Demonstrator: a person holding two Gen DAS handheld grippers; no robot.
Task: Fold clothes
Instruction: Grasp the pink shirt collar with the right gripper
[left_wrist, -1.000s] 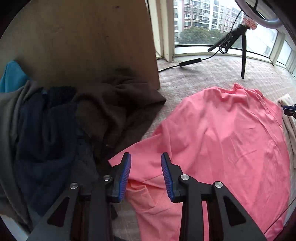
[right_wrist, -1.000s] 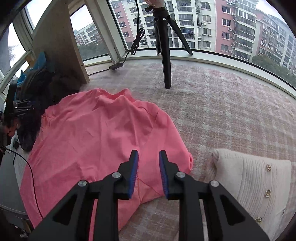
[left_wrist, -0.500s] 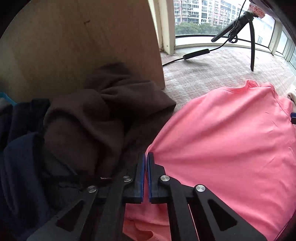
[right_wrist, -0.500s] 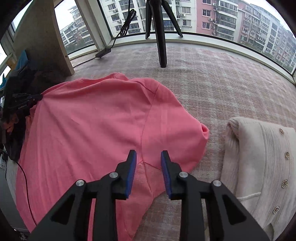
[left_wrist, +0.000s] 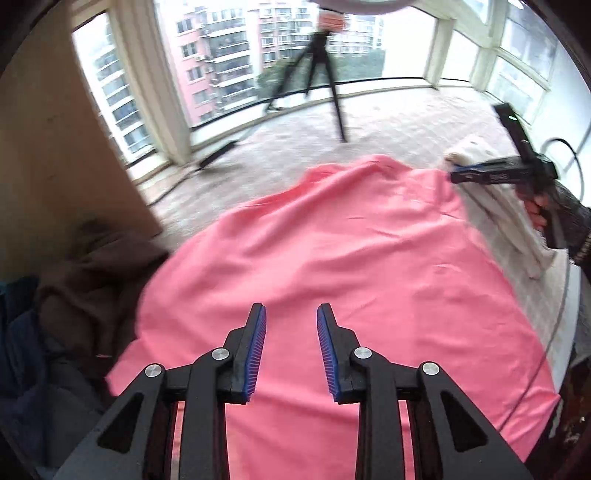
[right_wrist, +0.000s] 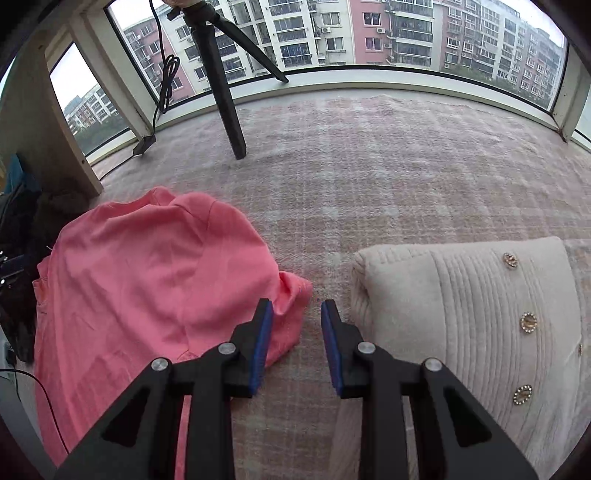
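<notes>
the left gripper (left_wrist: 290, 349), clamped on the pink shirt (left_wrist: 332, 258) 0.5 s ago, now hangs apart above it; the right gripper (right_wrist: 296, 343) stays apart beside its sleeve (right_wrist: 291, 295), so that tug looks finished.

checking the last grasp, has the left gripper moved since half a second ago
Yes. The left gripper has opened and swung right, away from the wooden panel, and now hangs over the middle of the pink shirt.

A home's glazed bay-window nook: apartment blocks (right_wrist: 369, 33) outside, clothes on a checked mat (right_wrist: 388, 166).
</notes>
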